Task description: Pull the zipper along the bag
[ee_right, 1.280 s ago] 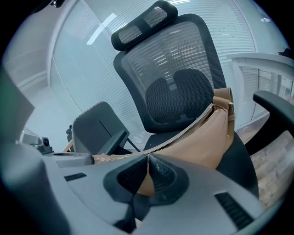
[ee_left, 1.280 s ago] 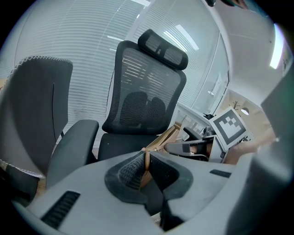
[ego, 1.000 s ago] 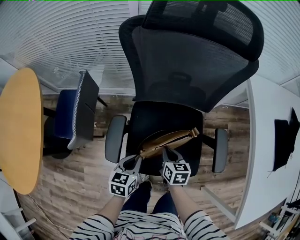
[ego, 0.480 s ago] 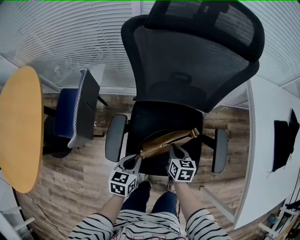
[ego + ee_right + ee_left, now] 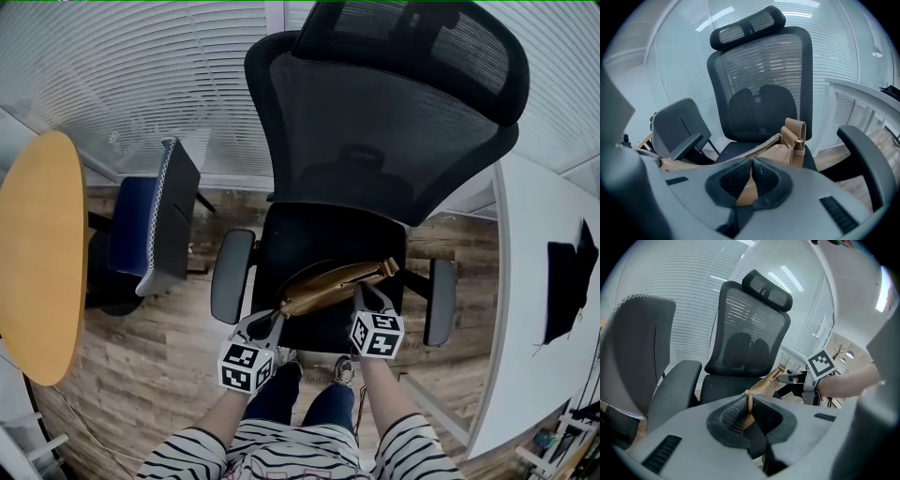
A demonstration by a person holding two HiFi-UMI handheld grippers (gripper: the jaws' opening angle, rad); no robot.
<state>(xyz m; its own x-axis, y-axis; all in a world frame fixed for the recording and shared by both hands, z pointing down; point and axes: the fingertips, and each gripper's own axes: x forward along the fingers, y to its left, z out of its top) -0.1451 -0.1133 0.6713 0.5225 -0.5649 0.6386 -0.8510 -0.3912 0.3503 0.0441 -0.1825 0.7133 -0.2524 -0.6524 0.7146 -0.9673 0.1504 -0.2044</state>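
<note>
Two grippers are clamping one tan bag [image 5: 330, 278], which is lying across the front part of the seat of a black office chair [image 5: 375, 131] with a mesh back. The bag is stretching from the seat's front left corner up toward the right armrest [image 5: 440, 300].

The left gripper [image 5: 278, 315] is pinching the bag's left end; in the left gripper view its ribbed pads [image 5: 736, 412] are standing almost together with only a thin tan edge of the bag between them. The right gripper [image 5: 362, 293] is gripping farther along, near the bag's right end. In the right gripper view its jaws are nearly closed on a narrow tan strip beside the zipper [image 5: 760, 146]; whether that strip is the pull tab cannot be told. Past these jaws, the zipper teeth are running up to a strap loop with a buckle [image 5: 796, 133] that is standing at the bag's far end.

Both arms are wearing striped sleeves [image 5: 192, 457]. A second chair [image 5: 155, 220] is standing to the left on the wooden floor [image 5: 141, 366], next to a round yellow desk [image 5: 37, 253], and a white desk [image 5: 534, 309] is running along the right side.
</note>
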